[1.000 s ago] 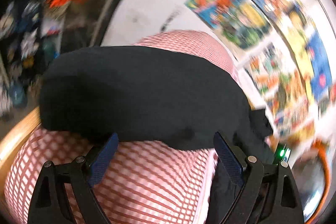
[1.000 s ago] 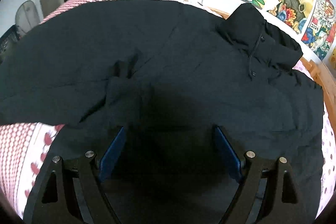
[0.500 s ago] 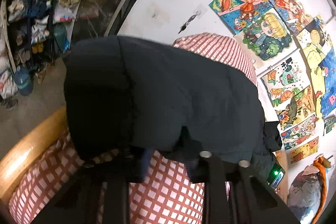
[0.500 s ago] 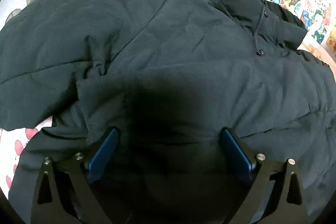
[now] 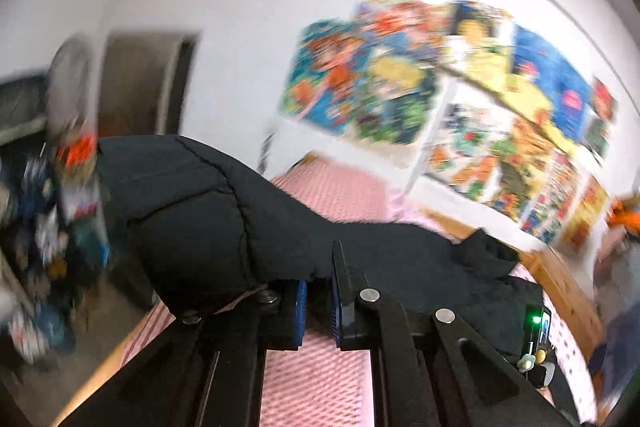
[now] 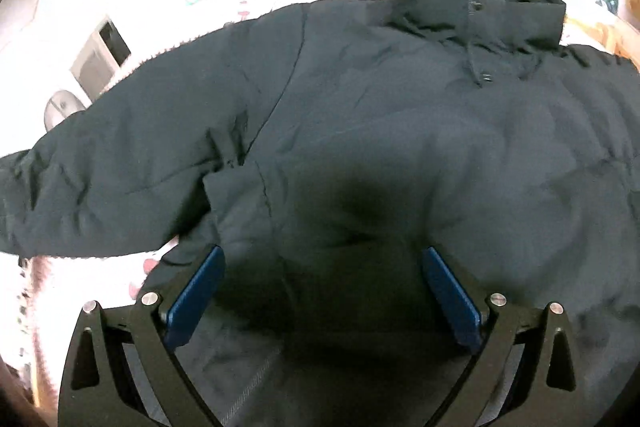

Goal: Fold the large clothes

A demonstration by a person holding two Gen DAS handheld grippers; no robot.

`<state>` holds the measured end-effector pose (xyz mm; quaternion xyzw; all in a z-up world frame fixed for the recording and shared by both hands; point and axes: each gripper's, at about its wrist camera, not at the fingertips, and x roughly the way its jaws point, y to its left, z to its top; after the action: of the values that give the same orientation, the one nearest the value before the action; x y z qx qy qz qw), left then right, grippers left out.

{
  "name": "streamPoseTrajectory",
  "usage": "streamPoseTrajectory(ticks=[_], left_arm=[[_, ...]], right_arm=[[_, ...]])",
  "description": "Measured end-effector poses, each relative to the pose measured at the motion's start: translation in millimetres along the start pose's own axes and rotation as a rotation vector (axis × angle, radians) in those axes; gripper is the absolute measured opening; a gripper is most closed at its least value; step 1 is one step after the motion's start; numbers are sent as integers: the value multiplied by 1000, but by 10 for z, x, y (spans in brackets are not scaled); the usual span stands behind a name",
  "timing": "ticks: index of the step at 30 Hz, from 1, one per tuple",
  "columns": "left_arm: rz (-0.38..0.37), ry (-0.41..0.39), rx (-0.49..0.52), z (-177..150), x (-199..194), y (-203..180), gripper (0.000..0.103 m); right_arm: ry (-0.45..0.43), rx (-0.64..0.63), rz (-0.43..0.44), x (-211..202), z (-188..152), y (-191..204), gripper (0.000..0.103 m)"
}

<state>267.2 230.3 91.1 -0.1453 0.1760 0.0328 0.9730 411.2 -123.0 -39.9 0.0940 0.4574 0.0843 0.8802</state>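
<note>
A large black padded jacket (image 6: 380, 115) lies spread on a pink checked bed cover (image 5: 316, 383). Its collar (image 6: 480, 7) is at the far side and one sleeve (image 6: 100, 187) stretches left. My left gripper (image 5: 318, 291) is shut on the edge of the jacket's sleeve end (image 5: 200, 227) and holds it lifted above the bed. My right gripper (image 6: 322, 287) is open, low over the jacket's body, its blue pads (image 6: 196, 291) apart with dark cloth between them.
A wooden bed frame (image 5: 560, 275) edges the mattress. Colourful posters (image 5: 440, 99) cover the wall behind the bed. Cluttered shelves (image 5: 36, 227) and a doorway (image 5: 140, 83) are at the left. A device with a green light (image 5: 536, 323) sits by the jacket.
My left gripper has closed on the sleeve end and lifted it, swinging the view up. My right gripper has moved closer over the jacket and stays open.
</note>
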Motion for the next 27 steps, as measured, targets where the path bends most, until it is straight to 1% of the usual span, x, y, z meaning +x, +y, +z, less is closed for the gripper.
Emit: streamPoseTrajectory(ticks=[3,5,8,9,11,13,17,22,27], left_arm=[[-66,-56,147,222,-139,-573,10],[-98,-75,249,323,-193,-959,10],[-140,-76,367,366,-216,-1501,10],[-149,-77,397,356,-212,-1654,10],[-183,-66,473,309,-173,-2039,10],[-222,-50,513,263,-127,-2329,10],[-305,-10,571,46,55,-2954,10],[-398,70,606,-356,380,-3530,9],[-434,172,658,-842,812,-3956,9]], right_arm=[[-38,-25,-16,-377,-50,-188,97],[-74,-38,-27,-646,-116,-317,97],[-118,-41,-54,-993,-225,-581,97],[-126,-39,-60,-1034,-213,-674,97],[-142,-28,-86,-1227,-311,-902,97],[-150,-23,-108,-1359,-359,-1075,97],[-166,4,-162,-1601,-451,-1473,97],[-186,54,-225,-1876,-539,-1992,97],[-214,104,-279,-1968,-564,-2412,97]])
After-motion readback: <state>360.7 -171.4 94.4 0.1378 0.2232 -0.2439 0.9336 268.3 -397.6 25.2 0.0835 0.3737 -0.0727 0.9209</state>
